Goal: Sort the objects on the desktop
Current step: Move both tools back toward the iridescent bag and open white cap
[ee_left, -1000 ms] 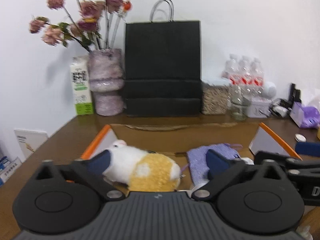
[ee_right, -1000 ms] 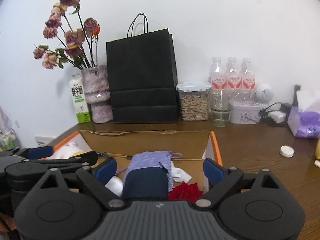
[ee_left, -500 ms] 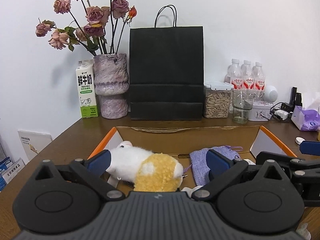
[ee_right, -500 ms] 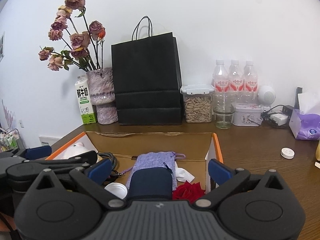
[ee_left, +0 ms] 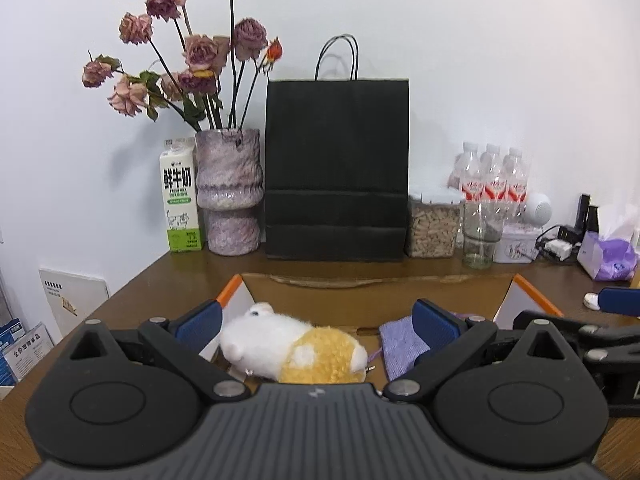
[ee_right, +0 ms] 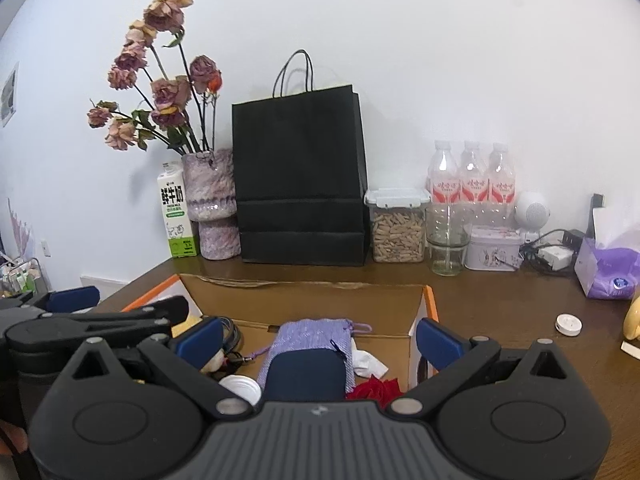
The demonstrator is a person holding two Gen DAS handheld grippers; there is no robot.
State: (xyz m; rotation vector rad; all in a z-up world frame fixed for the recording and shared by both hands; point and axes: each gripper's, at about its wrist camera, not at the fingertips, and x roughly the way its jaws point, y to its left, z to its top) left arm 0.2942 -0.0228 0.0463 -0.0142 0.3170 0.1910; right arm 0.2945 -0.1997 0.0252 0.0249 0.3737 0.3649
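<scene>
Both grippers hang over an open cardboard box (ee_right: 416,304) low in the frame, seemingly a sorting bin on the brown surface (ee_right: 500,300): the left gripper (ee_left: 316,322) has its jaws spread, gripping nothing, above a white-and-yellow plush toy (ee_left: 292,350) in the box's left end. The right gripper (ee_right: 318,338) has just been opening its jaws, now spread wide and empty. Below it lie a navy case (ee_right: 306,376) on a purple knitted pouch (ee_right: 314,330), then a red fabric rose (ee_right: 376,388) at lower centre.

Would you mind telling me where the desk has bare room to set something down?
Free: the desk between the cardboard box and the white round lid. Crowded: the back row along the wall, and inside the box.
</scene>
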